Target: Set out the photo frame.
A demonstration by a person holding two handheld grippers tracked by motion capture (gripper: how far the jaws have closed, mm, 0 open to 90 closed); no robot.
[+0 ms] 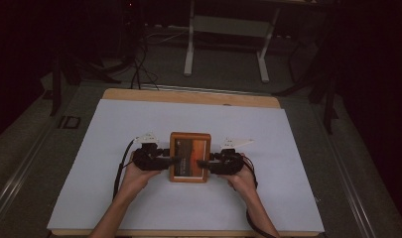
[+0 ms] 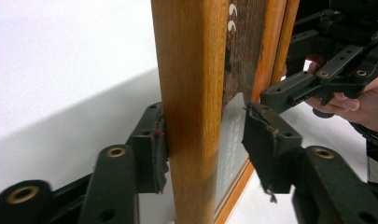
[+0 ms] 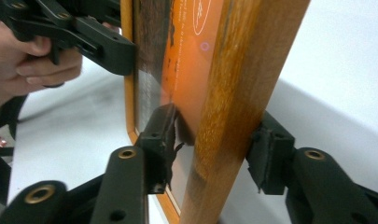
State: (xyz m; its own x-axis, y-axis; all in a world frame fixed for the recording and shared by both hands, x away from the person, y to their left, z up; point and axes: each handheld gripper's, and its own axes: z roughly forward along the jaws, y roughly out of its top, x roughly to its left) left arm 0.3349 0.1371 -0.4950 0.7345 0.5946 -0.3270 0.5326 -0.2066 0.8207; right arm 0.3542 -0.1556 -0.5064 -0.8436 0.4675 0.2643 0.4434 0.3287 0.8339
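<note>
Dim room, lit work area.
White sheet point(image 1: 139, 129) covers a wooden surface point(image 1: 188, 96); grey carpet point(image 1: 223, 74) beyond, with a white-legged desk frame point(image 1: 191, 44) and black cables point(image 1: 139, 64).

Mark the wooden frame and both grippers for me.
wooden frame point(image 1: 190, 137): high view, top rail.
left gripper point(image 1: 172, 160): high view, between its fingertips at the frame's left rail.
right gripper point(image 1: 202, 162): high view, between its fingertips at the right rail.

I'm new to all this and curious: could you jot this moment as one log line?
item: wooden picture frame on white table cover | left hand-held gripper: open, straddling left rail | right hand-held gripper: open, straddling right rail
</note>
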